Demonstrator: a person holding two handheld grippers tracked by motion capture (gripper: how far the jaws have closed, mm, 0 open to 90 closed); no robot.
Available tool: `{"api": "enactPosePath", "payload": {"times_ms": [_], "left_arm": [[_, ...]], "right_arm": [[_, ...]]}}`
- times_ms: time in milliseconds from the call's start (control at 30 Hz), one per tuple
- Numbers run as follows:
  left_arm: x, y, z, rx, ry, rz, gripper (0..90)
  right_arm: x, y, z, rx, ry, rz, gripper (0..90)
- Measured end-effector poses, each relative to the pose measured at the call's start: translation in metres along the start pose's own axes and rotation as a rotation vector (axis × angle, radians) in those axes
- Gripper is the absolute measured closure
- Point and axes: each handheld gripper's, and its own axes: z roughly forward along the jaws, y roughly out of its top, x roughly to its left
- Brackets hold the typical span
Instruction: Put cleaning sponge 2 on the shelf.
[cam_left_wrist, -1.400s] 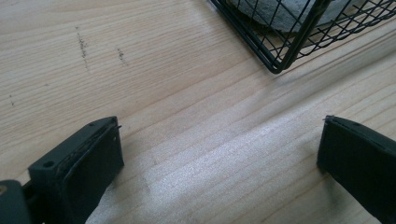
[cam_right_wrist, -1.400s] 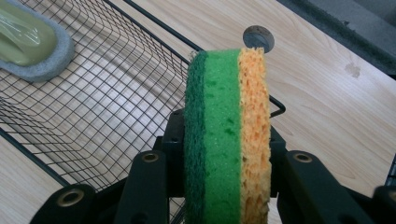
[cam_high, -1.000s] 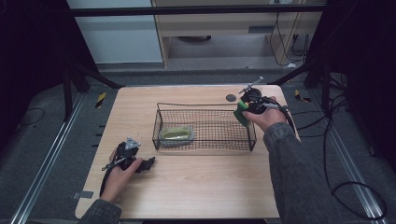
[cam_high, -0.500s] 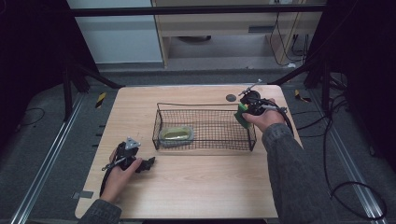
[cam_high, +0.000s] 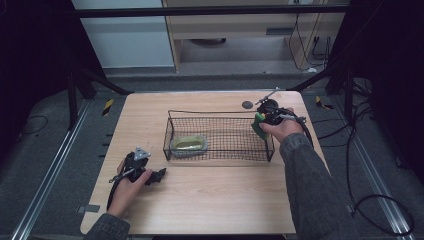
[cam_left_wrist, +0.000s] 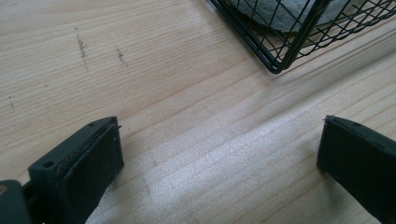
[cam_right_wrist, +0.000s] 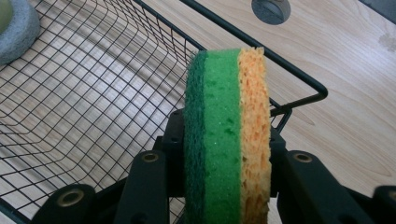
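The thick rectangular sponge (cam_right_wrist: 227, 135) has dark green, bright green and orange-yellow layers. The wire mesh basket (cam_right_wrist: 93, 79) is black with a square grid. The pale wooden table (cam_left_wrist: 187, 107) shows fine grain lines.

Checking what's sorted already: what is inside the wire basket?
One grey-rimmed pad with a yellow-green top lies at the basket's left end. The rest of its floor is bare mesh. The sponge, held by the right gripper, is at the right rim; its lower end is hidden.

Occlusions, my end:
sponge (cam_right_wrist: 227, 135) bottom cut by frame edge; grey pad (cam_left_wrist: 285, 11) in basket (cam_left_wrist: 280, 51) cropped at top.
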Motion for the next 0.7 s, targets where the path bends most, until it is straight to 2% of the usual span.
{"api": "enactPosePath", "payload": {"times_ms": [533,700], "left_arm": [[0.0,0.0,0.0,0.0,-0.001,0.001,0.0],[0.0,0.0,0.0,0.0,-0.001,0.002,0.0]], "right_arm": [[0.0,-0.004,0.013,0.013,-0.001,0.008,64.9],[0.002,-0.004,0.018,0.029,-0.008,-0.009,64.9]]}}
